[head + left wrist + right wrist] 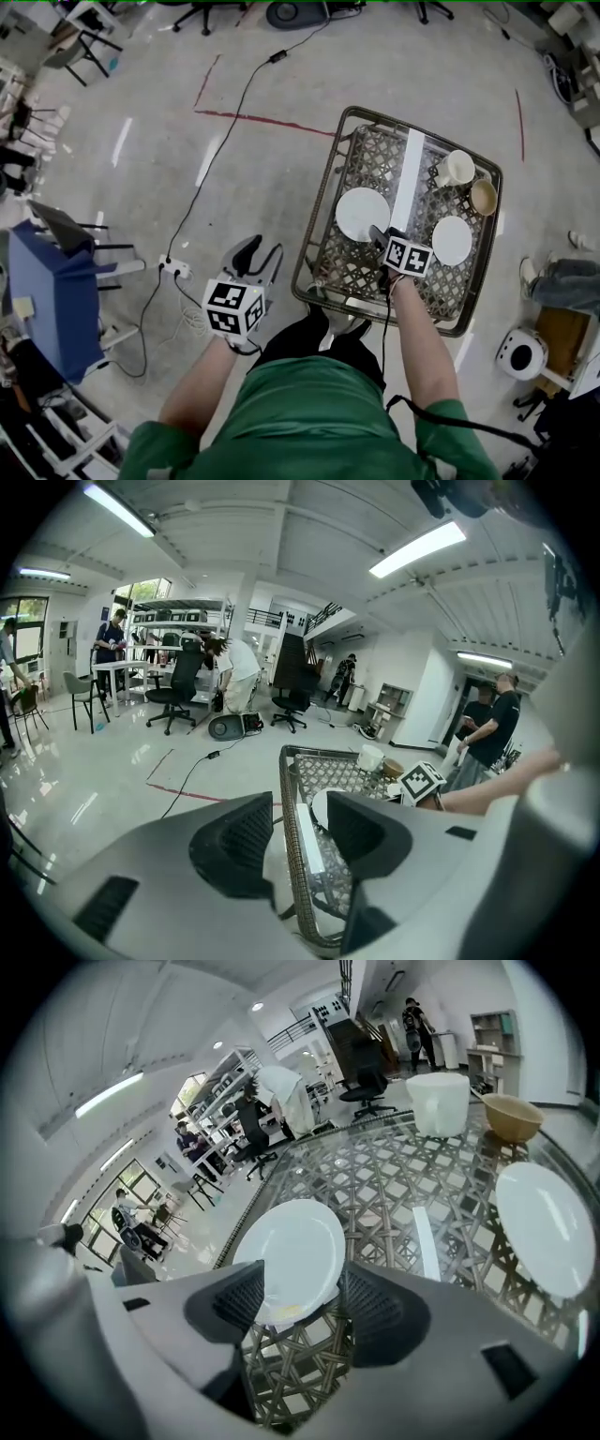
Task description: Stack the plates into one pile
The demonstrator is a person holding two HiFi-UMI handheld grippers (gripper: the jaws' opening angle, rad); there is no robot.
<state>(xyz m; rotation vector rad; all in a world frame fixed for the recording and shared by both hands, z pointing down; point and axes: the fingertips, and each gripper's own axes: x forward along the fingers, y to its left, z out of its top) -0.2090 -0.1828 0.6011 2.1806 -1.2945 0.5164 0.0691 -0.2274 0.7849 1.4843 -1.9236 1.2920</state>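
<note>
Two white plates lie apart on the glass-topped wicker table (pixel 315 246): the left plate (pixel 362 213) (pixel 292 1255) and the right plate (pixel 452 240) (pixel 544 1227). My right gripper (pixel 378 233) (pixel 300 1299) is at the left plate's near rim. Its jaws stand wide, one on each side of that rim, and the plate rests flat on the table with the pads not pressing on it. My left gripper (pixel 259 255) (pixel 298 841) hangs over the floor left of the table, open and holding nothing.
A white cup (pixel 458 167) (pixel 439 1102) and a tan bowl (pixel 484 197) (pixel 511 1117) stand at the table's far right corner. A white strip (pixel 411 178) runs across the glass. On the floor are a power strip (pixel 174 270) with cables, a blue cabinet (pixel 56 300) and a round white device (pixel 523 354).
</note>
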